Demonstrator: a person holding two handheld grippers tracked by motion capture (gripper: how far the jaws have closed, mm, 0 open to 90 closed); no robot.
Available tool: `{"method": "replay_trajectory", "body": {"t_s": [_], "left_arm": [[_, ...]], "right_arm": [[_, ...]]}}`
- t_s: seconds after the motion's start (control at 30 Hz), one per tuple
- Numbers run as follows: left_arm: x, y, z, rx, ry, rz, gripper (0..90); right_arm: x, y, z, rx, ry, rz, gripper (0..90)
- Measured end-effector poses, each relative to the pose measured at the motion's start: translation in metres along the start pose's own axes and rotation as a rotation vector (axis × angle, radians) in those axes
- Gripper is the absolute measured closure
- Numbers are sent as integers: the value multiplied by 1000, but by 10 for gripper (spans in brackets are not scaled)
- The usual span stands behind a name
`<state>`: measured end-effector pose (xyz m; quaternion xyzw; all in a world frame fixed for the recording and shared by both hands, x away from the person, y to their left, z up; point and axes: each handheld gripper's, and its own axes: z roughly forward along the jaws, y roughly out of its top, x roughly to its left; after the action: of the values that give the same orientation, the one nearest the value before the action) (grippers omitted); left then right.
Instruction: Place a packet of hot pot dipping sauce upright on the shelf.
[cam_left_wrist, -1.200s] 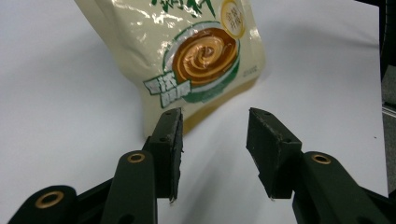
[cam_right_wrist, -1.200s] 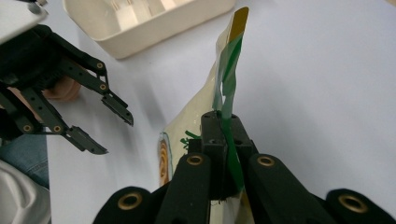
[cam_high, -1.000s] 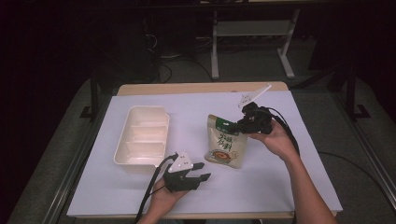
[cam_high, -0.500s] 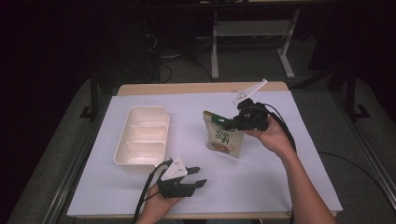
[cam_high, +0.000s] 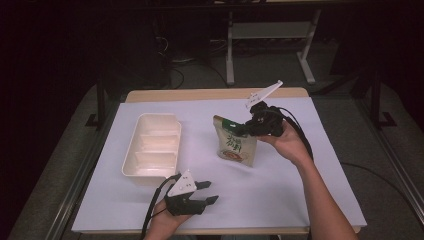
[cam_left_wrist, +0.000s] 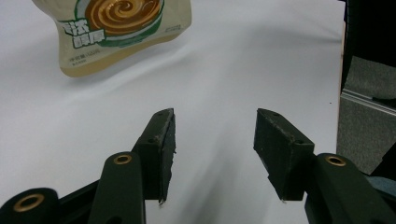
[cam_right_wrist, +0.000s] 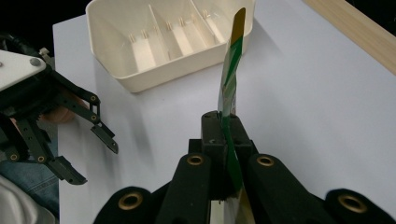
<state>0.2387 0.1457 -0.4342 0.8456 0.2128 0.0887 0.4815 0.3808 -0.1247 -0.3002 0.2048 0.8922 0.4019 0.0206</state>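
right claw (cam_high: 244, 128) clamped on the top edge of a snack pouch (cam_high: 236, 145), holding it upright and lifted off the white bench (cam_high: 300, 200), right of the cream divided tray (cam_high: 152, 145). left claw (cam_high: 207, 192) wide open and empty, low at the bench's near edge.

Glossy printed film on the pouch (cam_high: 236, 145), its sealed top edge thin and shiny where the right gripper (cam_right_wrist: 225, 122) pinches it between matt black jaws with brass-coloured rivets. The left gripper's pads (cam_left_wrist: 164, 140) look rough, rubbery and chipped. Smooth cream plastic tray (cam_high: 151, 145), matt white table cover (cam_high: 300, 190), pale wood tabletop edge (cam_high: 200, 95).
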Motion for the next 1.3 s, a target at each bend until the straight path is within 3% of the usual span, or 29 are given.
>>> {"method": "replay_trajectory", "body": {"t_s": [1.3], "left_arm": [[3,-6,-2,-14,-13,22,340]], "right_arm": [[-1,52,11,-24,26,-44,892]]}}
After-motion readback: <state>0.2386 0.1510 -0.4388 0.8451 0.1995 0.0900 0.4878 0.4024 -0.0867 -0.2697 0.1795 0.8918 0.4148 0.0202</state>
